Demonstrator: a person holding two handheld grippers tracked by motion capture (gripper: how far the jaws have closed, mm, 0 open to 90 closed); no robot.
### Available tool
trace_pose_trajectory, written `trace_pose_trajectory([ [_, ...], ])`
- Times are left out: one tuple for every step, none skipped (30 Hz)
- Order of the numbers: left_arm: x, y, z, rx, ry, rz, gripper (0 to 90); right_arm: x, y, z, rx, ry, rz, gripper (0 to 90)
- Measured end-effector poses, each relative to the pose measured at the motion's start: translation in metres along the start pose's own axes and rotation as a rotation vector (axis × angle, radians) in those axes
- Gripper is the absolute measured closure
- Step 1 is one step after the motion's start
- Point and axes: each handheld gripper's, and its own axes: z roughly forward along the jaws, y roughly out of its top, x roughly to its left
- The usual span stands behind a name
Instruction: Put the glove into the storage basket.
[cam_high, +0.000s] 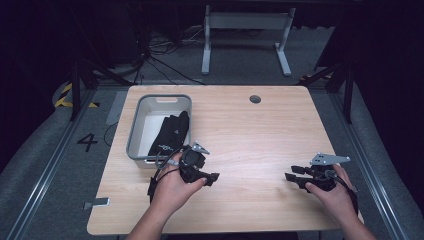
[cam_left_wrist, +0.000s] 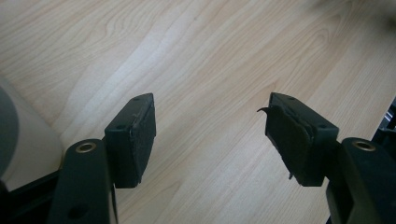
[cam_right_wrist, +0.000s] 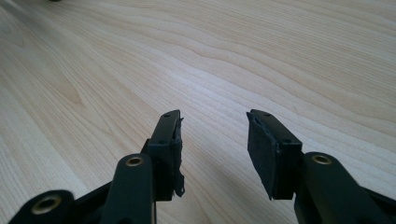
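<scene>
Black garment (cam_high: 172, 131) lies folded in grey bin (cam_high: 134, 131) at counter's (cam_high: 260, 135) left: prob. light, soft, floppy, so pinch a bunched fold near top; left gripper (cam_high: 214, 178) & right gripper (cam_high: 289, 176) both spread, empty.

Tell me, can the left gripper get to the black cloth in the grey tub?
Probably yes. The left gripper is open and holds nothing, and it sits near the tub's front corner. The black cloth lies uncovered in the open-topped tub, so only the low wall stands between; reaching over it looks easy.
</scene>
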Motion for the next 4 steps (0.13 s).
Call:
trace_pose_trajectory([
  [-0.0002,0.0,0.0005,0.003,0.001,0.004,34.3,0.0001,0.0,0.0,-0.001,0.0,-0.001,55.1],
  [-0.0009,0.0,0.0009,-0.001,0.0,0.005,34.3,0.0002,0.0,0.0,-0.001,0.0,-0.002,55.0],
  [-0.0015,0.0,0.0007,-0.003,-0.001,0.004,34.2,0.0003,0.0,0.0,-0.003,-0.001,-0.002,54.8],
  [-0.0022,0.0,0.0006,-0.01,-0.003,0.006,34.1,0.0003,0.0001,-0.0001,-0.004,-0.002,-0.001,54.7],
])
